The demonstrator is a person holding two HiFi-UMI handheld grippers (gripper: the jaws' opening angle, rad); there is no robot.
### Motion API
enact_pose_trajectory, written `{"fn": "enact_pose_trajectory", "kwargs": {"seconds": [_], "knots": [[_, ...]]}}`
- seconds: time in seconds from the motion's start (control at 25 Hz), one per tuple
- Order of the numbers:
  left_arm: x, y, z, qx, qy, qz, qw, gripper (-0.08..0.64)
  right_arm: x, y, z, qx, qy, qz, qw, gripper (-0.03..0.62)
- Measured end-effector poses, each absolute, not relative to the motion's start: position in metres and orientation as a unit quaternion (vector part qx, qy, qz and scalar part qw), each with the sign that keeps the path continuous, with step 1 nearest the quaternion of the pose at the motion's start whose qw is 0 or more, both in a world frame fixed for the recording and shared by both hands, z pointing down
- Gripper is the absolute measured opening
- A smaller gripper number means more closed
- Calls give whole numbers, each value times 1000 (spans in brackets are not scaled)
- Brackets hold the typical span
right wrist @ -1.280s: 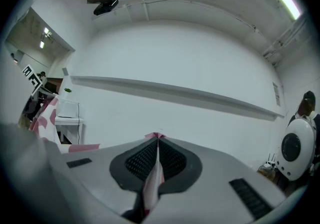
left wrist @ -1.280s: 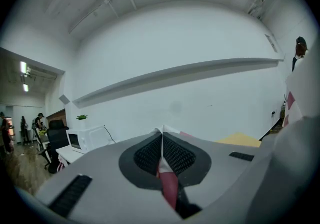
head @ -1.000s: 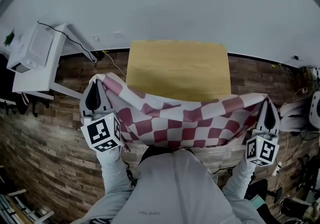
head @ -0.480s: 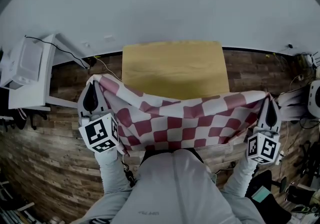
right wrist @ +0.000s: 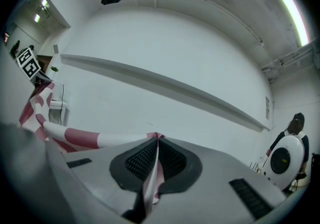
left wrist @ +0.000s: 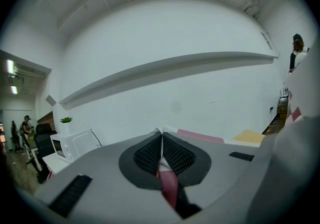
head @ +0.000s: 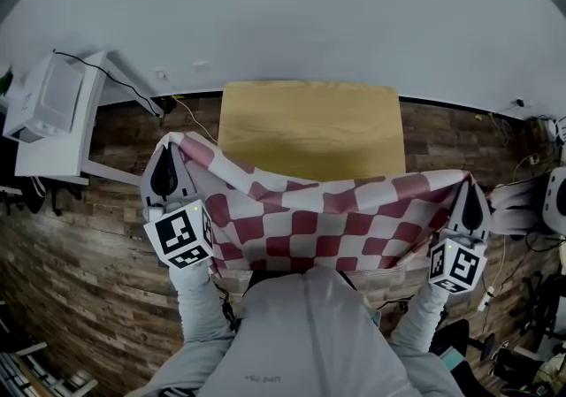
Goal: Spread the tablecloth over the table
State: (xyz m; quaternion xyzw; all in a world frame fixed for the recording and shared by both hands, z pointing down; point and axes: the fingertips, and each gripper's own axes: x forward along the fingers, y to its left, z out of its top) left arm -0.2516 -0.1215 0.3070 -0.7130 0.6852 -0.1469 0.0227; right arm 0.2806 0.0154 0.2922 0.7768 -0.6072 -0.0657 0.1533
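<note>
A red-and-white checked tablecloth (head: 318,223) hangs stretched between my two grippers, over the near edge of a light wooden table (head: 311,125). My left gripper (head: 165,155) is shut on the cloth's left corner; the left gripper view shows cloth (left wrist: 167,183) pinched between its pads. At the right, my right gripper (head: 471,187) is shut on the other corner, and its own view shows a cloth edge (right wrist: 150,180) clamped in the jaws. The cloth sags in folds in the middle and hides the table's near edge.
A white side table with a white appliance (head: 49,99) stands at the left, a cable running from it across the wood floor (head: 88,236). A pale wall lies beyond the table. Chairs and equipment (head: 544,298) crowd the right. Other people stand far off in the gripper views.
Both grippers have kept hold of the cloth. The right gripper shifted slightly inward and the cloth's top edge sits a little lower over the table; the head view has also swayed.
</note>
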Motion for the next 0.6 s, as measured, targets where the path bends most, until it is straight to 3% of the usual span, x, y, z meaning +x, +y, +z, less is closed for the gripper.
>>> {"fn": "enact_pose_trajectory", "kwargs": {"seconds": [0.6], "knots": [[-259, -177, 313, -703, 689, -170, 55, 25, 311, -49, 286, 792, -571, -119, 182, 21]]}}
